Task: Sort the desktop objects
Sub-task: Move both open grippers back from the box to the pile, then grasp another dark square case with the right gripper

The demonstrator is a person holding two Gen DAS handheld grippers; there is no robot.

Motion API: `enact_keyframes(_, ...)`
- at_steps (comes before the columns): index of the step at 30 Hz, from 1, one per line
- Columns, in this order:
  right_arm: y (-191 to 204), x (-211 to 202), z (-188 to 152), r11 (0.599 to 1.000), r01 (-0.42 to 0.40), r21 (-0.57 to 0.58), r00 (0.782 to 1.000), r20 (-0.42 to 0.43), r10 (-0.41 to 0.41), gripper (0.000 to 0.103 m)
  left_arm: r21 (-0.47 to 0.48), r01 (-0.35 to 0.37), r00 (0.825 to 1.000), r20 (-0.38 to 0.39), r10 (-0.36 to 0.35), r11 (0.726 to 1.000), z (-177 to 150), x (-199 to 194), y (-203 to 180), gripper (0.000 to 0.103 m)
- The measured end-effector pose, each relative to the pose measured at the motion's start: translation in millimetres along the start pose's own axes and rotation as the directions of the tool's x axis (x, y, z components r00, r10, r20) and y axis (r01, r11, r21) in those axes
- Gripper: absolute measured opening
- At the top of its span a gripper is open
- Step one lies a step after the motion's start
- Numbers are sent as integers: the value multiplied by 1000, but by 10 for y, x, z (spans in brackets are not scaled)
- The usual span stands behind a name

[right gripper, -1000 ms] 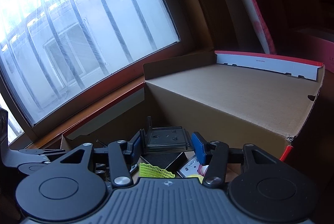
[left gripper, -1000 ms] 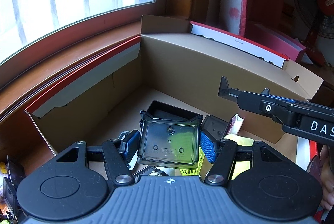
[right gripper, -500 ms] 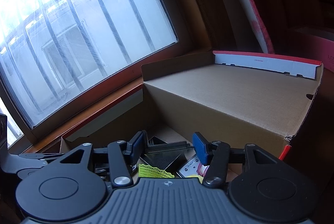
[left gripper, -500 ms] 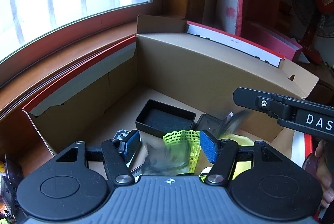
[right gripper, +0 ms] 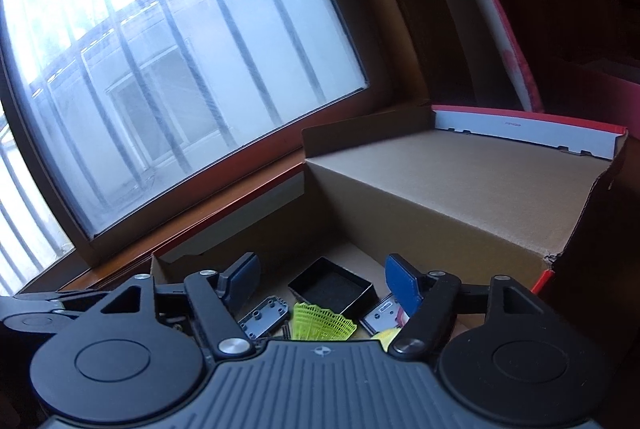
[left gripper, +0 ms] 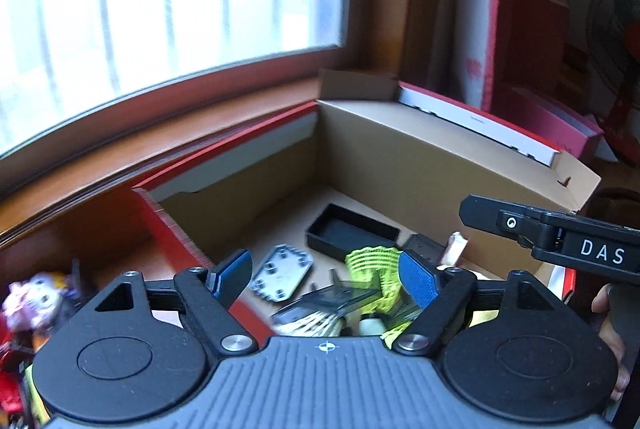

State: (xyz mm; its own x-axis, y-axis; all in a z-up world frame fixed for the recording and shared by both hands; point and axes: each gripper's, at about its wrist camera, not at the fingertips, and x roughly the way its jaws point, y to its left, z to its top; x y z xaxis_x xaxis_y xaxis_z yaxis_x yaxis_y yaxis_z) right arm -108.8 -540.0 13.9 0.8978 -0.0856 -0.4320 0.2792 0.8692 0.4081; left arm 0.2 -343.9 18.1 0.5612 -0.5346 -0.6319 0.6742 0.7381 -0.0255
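Both grippers, left point(left gripper: 326, 275) and right point(right gripper: 320, 279), just dropped their black plastic pieces into the cardboard box point(left gripper: 420, 149); fingers now spread, empty.

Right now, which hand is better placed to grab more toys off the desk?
Probably the left gripper: open, empty, with the blurry pile of colourful toys beside it outside the cardboard box. The right gripper sees only the box.

We see a lived-in home room: a wood-framed barred window point(right gripper: 180, 77), a curtain point(left gripper: 476, 9), a standing fan point(left gripper: 616, 29), and a cardboard box point(left gripper: 420, 149).
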Motion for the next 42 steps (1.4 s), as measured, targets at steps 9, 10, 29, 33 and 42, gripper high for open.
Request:
enact_keyframes(9, 390, 0, -132, 993, -99, -56, 994, -48, 97, 72, -94, -140, 990, 7, 141, 986, -340, -523, 500, 84)
enact_keyframes(10, 456, 3, -152, 992, -110, -64, 993, -54, 107, 73, -98, -156, 988, 3, 157, 983, -403, -581, 594, 84)
enact_keyframes(29, 2206, 95, -986, 973, -168, -159, 976, -165, 142, 73, -177, -379, 925, -90, 368, 908, -1503, -1559, 2349, 85)
enact_keyframes(33, 2519, 203, -1154, 967, -166, -195, 972, -196, 127, 73, -186, -366, 930, -99, 353, 912, -1587, -1597, 2538, 85)
enact_keyframes(42, 2931, 764, -1242, 921, -203, -333, 956, -272, 113, 73, -213, -356, 934, -100, 342, 910, -1531, -1458, 2613, 85)
